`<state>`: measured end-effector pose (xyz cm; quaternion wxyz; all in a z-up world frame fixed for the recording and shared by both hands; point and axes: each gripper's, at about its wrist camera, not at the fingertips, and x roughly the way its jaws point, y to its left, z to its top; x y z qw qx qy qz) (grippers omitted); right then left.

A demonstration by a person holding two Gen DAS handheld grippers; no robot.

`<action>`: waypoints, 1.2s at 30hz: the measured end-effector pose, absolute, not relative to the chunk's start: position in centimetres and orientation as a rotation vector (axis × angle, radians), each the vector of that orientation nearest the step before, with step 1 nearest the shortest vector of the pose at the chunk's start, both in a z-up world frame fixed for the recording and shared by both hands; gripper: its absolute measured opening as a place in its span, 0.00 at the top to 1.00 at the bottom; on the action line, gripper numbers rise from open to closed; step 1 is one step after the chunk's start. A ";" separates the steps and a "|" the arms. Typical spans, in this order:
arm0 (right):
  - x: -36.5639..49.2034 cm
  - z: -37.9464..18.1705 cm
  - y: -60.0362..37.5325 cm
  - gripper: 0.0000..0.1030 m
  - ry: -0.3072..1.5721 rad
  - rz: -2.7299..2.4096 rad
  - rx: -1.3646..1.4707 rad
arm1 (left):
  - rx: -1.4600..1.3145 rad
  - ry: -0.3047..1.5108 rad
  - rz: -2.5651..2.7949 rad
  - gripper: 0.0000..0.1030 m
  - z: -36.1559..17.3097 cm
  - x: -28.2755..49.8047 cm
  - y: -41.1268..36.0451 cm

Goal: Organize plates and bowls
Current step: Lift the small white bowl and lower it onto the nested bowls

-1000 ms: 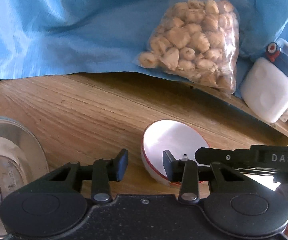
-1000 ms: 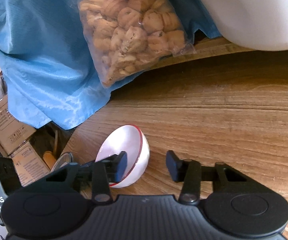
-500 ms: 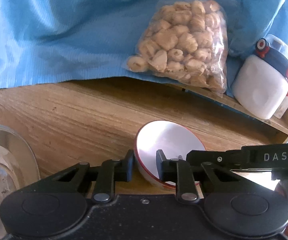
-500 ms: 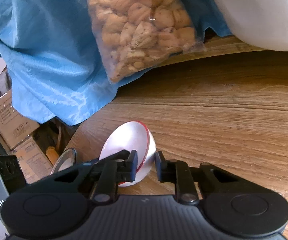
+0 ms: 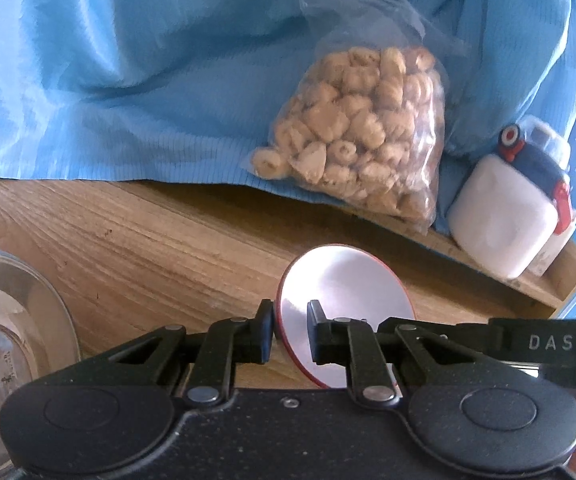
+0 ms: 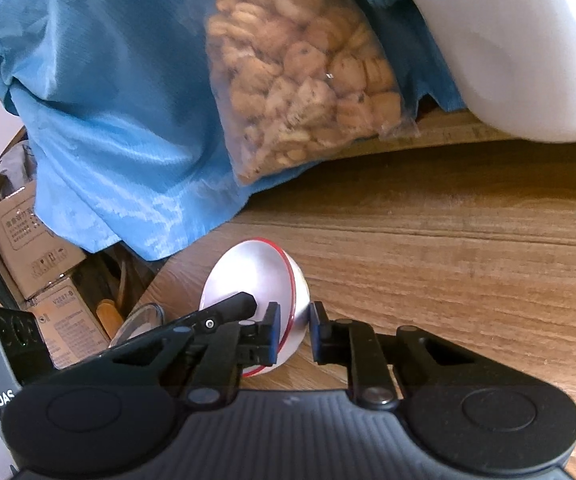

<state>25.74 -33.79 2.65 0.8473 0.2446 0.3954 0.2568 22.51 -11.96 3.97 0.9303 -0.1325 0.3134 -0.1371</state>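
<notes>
A small white bowl with a red rim [image 5: 347,300] is tilted on edge above the wooden table [image 5: 148,240]. My left gripper [image 5: 291,330] is shut on its left rim, one finger inside and one outside. My right gripper [image 6: 293,330] is shut on the opposite rim of the same bowl [image 6: 256,280]. A steel bowl [image 5: 12,344] sits at the left edge of the left wrist view, and its rim shows in the right wrist view [image 6: 136,320].
A blue cloth [image 5: 128,80] covers the back. A clear bag of biscuits [image 5: 359,136] leans on it. A white container with a blue and red lid [image 5: 515,204] stands at the right. Cardboard boxes [image 6: 28,248] sit below the table's left edge.
Both grippers went from open to shut on the bowl's rim. The bowl has tipped up from lying on the table and is lifted.
</notes>
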 end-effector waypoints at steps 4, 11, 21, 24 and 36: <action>24.3 5.0 -33.6 0.82 0.767 0.546 0.471 | -0.279 0.572 -0.279 0.82 5.5 21.1 -11.9; 22.3 7.3 -33.4 0.82 0.729 0.529 0.456 | -0.272 0.522 -0.304 0.82 7.2 19.3 -12.1; 17.6 9.5 -33.4 0.82 0.705 0.490 0.436 | -0.269 0.522 -0.378 0.82 8.3 15.2 -11.8; 16.1 9.6 -33.1 0.82 0.721 0.458 0.417 | -0.237 0.528 -0.392 0.82 8.2 13.6 -12.2; 10.6 9.1 -33.1 0.80 0.802 0.403 0.378 | -0.214 0.574 -0.465 0.82 6.9 8.8 -12.3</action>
